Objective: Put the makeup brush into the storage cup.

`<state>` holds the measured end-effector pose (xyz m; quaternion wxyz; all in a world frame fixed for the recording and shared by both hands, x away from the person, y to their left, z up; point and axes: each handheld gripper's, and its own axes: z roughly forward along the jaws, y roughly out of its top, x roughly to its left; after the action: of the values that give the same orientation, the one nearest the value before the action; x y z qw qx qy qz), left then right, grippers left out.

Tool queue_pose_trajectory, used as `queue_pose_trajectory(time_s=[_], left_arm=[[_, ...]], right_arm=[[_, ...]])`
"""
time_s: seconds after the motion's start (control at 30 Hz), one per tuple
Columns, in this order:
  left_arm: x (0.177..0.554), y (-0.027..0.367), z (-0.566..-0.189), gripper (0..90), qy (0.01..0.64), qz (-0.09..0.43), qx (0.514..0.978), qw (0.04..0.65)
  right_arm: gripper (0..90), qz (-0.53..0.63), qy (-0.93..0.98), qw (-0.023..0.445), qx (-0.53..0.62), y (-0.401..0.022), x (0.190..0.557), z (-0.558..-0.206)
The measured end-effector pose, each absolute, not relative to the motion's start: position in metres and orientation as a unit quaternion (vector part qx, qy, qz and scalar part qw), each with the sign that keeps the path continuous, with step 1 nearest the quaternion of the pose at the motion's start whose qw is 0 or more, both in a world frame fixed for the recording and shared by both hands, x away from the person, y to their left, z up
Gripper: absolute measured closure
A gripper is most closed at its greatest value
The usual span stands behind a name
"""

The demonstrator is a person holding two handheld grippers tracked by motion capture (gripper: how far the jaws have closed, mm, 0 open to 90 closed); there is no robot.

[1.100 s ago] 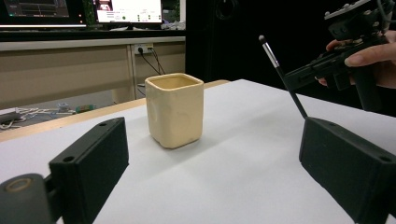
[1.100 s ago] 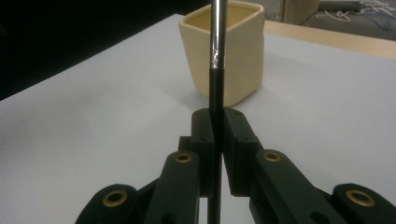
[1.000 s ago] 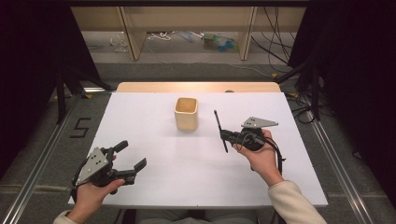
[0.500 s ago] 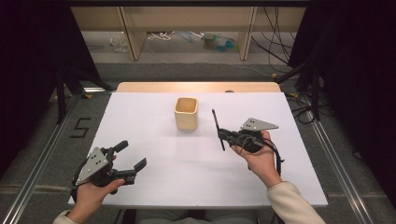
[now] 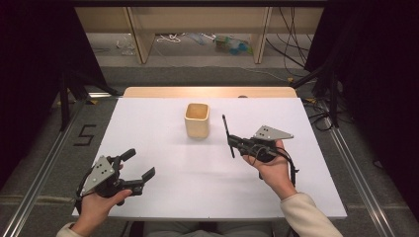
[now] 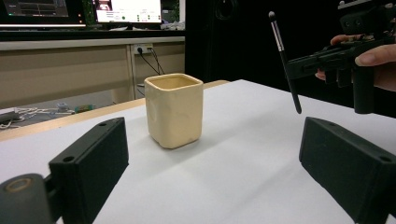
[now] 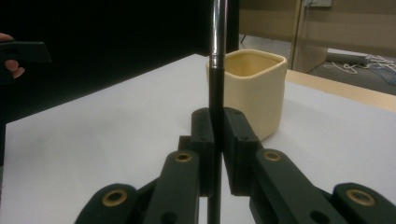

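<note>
Since a moment ago almost nothing has moved: the brush tip has tipped just a tiny bit, and both hands have stayed where they were. The right gripper [image 5: 231, 142] has its jaws squeezed tight on a thin black makeup brush [image 5: 228, 136], which stands up above the white table [image 5: 197, 187]. The brush is near the cream square cup [image 5: 197, 120], to its right, not touching it. The left gripper [image 5: 139, 168] sits low at the near left, its jaws wide apart with nothing between them.
</note>
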<state>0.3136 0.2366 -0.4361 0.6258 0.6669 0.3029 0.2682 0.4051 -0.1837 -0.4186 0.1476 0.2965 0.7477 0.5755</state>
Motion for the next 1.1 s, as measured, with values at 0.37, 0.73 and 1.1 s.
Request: queue_pose_trajectory(time_s=[0.37,0.73,1.1], left_arm=[[0.314,0.236,-0.436,7.8,0.303,0.269,0.667,0.625],[0.315,0.236,-0.436,7.9,0.295,0.271,0.667,0.628],[0.314,0.235,-0.435,8.4,0.304,0.271,0.666,0.625]], right_arm=[[84.0,0.575,0.746,0.175,0.285,-0.183,0.404,-0.417],[84.1,0.591,0.739,0.167,0.275,-0.176,0.4,-0.416],[84.1,0.602,0.732,0.175,0.265,-0.168,0.399,-0.415]])
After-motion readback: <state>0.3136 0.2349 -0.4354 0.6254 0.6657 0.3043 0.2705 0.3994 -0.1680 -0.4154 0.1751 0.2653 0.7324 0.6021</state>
